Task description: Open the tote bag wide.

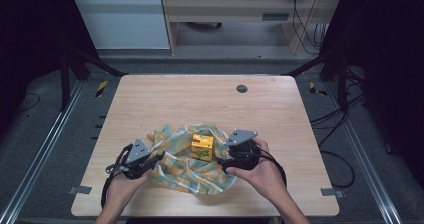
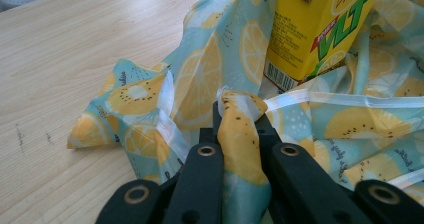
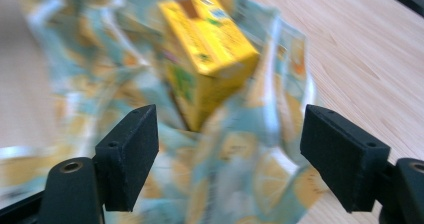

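A lemon-print cloth (image 1: 187, 166) lies crumpled on the wooden table (image 1: 200, 99), with a yellow drink carton (image 1: 202, 147) standing on its middle. My left gripper (image 1: 158, 157) is shut on a fold of the cloth (image 2: 240, 129) at the cloth's left edge; the carton (image 2: 320, 29) stands just beyond it. My right gripper (image 1: 220, 160) is open at the cloth's right side, its jaws wide apart with the carton (image 3: 210, 49) and bunched cloth (image 3: 235, 154) ahead of them. That view is blurred.
A round grey grommet (image 1: 242, 88) is set into the table's far side. Bare wood stretches behind and to both sides of the cloth. Black frame rails and cables run along the floor on either side of the table.
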Demonstrator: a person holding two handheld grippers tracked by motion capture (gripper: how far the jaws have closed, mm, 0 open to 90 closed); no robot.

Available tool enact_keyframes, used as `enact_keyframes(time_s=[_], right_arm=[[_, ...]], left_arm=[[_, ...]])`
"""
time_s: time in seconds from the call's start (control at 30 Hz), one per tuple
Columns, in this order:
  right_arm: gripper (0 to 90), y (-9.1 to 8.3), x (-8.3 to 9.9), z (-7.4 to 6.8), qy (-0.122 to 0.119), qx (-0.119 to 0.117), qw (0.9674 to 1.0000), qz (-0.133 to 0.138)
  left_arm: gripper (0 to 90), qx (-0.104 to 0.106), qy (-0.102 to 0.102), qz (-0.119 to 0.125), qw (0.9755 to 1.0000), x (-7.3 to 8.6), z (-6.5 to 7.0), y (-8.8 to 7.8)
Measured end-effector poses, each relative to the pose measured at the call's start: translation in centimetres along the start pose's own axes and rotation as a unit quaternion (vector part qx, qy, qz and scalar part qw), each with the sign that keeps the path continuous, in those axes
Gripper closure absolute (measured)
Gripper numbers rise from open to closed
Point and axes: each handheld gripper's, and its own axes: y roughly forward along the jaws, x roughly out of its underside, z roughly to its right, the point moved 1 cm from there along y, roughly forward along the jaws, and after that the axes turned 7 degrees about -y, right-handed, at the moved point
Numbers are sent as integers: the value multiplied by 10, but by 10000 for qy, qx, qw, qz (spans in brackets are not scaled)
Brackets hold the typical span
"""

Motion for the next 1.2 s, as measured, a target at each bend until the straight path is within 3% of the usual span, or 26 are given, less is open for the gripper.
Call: enact_keyframes(time_s=[0.03, 0.13, 0.17, 0.3, 0.43, 0.47, 0.67, 0.87, 0.97, 1.2], right_arm=[[227, 11, 3, 5, 119, -31, 9998, -143], [275, 19, 6, 7, 138, -64, 9997, -207], [417, 24, 7, 7, 80, -115, 9994, -308], [693, 27, 10, 13, 91, -80, 9991, -418], [806, 26, 13, 22, 226, 14, 9989, -418], [846, 25, 15, 30, 343, 89, 9987, -359], [883, 31, 22, 55, 604, 224, 9976, -267], [887, 33, 21, 66, 766, 234, 9967, -93], [888, 36, 20, 71, 838, 239, 9961, -103], [892, 52, 30, 82, 1032, 228, 9939, -322]], left_arm=[[866, -3, 4, 11, 10000, 0, 0, 0], [866, 1, -25, 69, 10000, -1, 0, -2], [866, 13, -24, 78, 10000, -1, 0, -2], [867, 22, 2, 122, 9999, -2, 1, -4], [867, 34, 3, 157, 9999, -4, 2, -3], [867, 28, 34, 135, 9999, -5, 2, -1], [868, 32, 62, 97, 9999, -6, 4, 8], [870, 42, 79, 150, 9998, -8, 6, 9], [871, 16, 128, 73, 9999, -7, 6, 10], [874, -34, 6, -181, 9998, 1, -3, 22]])
